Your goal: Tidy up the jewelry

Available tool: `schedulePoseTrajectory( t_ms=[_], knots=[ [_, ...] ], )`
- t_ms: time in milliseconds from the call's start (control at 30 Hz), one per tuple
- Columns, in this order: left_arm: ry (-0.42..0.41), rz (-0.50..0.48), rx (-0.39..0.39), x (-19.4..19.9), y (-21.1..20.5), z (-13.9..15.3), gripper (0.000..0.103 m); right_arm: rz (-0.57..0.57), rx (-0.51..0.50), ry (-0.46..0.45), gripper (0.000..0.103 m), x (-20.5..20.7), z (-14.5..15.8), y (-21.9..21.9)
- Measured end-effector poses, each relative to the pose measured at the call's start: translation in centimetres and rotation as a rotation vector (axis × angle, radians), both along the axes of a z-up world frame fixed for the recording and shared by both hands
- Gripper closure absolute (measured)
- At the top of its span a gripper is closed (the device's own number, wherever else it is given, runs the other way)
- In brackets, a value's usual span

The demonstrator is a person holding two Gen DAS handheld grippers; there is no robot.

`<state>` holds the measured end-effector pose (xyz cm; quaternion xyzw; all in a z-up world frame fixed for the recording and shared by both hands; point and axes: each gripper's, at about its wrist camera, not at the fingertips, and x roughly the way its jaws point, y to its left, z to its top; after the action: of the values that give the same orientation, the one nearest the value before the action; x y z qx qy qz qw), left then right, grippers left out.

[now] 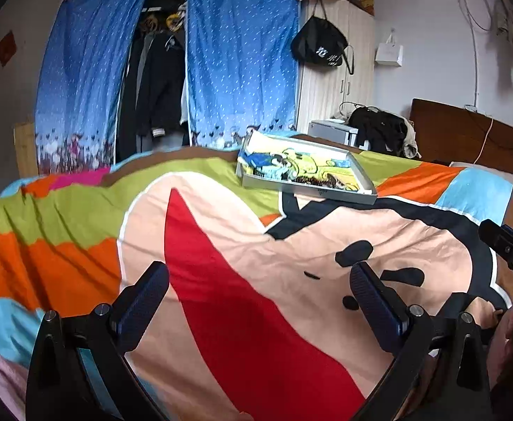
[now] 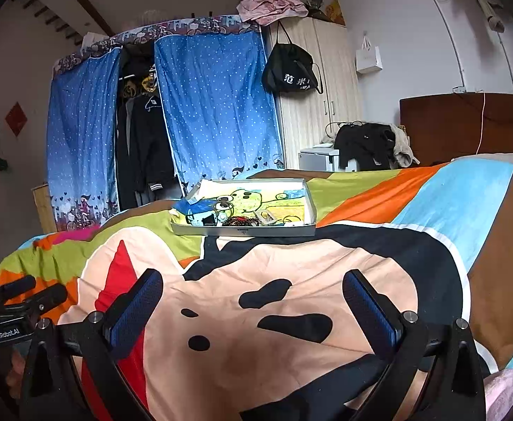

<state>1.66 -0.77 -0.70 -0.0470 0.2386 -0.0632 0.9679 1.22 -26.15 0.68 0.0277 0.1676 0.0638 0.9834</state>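
The left gripper (image 1: 260,291) is seen with its jaws spread wide; nothing is held between them and only the cartoon-print bedspread (image 1: 221,315) lies below. Ahead of it and slightly to its right, well apart, a shallow white tray (image 1: 368,194) is seen resting on the bedspread. The right gripper (image 2: 252,298) is likewise held wide open and empty, with no contact visible at the blue pads (image 2: 137,305). The tray (image 2: 242,231) lies straight ahead of this gripper, well beyond the fingertips. The jewelry (image 2: 240,220) is gathered as a small cluster against the tray's near wall: a dark beaded strand and a few small pale pieces, individually too small to be identified. The pieces are judged light, small and partly limp; the beaded strand is expected to drape and slip, so it is best pinched across a bunched part, not at an end. The tray is judged light and thin-walled, and likely to shift on the soft bedding if pushed.
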Motion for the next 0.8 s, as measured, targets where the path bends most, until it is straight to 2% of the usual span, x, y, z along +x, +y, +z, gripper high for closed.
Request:
schedulePoseTrajectory(
  t_ms=[133, 800],
  knots=[
    [0.015, 0.014, -0.043, -0.2, 0.5, -0.2, 0.002, -0.017, -0.012, 0.014, 0.0, 0.5, -0.7, 0.0],
    [0.032, 0.019, -0.027, -0.2, 0.2, -0.6, 0.002, -0.032, -0.023, 0.031, 0.0, 0.8, -1.3, 0.0]
  ],
)
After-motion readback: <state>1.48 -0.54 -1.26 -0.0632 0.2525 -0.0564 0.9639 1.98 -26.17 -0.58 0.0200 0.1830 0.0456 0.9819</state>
